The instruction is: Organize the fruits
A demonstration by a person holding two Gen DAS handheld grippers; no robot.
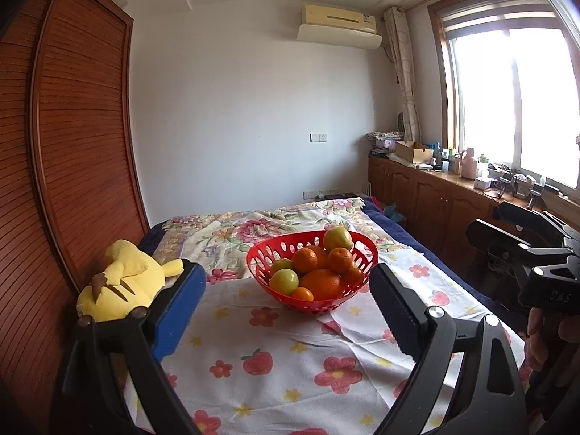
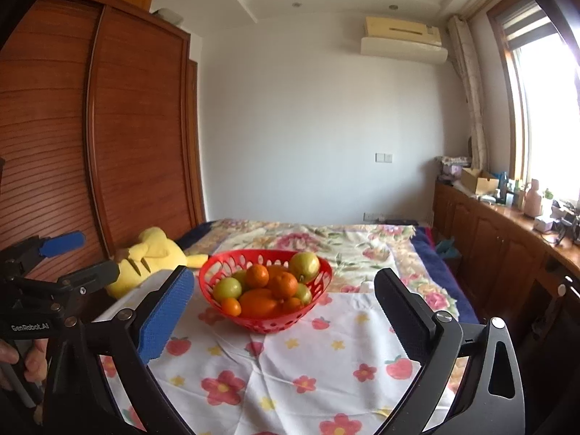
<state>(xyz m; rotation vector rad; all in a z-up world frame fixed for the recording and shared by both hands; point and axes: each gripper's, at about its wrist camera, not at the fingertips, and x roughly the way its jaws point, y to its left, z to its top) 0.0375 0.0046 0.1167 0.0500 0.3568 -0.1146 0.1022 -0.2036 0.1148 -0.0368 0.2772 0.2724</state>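
Bed (image 1: 253,369): carries everything; a flowered cloth covers its near end, a floral quilt the far end.
Plush toy (image 1: 119,282): yellow, lying at the bed's left edge, beside the wooden wardrobe (image 1: 72,145).
Basket (image 1: 268,250): red, perforated, standing upright on the flowered cloth near the middle of the bed.
Basket contents: a heap of oranges (image 1: 320,282) and green fruits (image 1: 284,281); one green fruit (image 1: 337,239) sits highest, against the far rim; a small orange (image 1: 302,293) lies at the near rim.
Left gripper (image 1: 286,308): jaws spread wide, nothing between the pads, held short of the basket and clear of it.
Right gripper (image 2: 286,311): jaws spread wide, empty, likewise short of the basket.
Hand (image 2: 25,359): wraps the left gripper's handle, seen from the right wrist.
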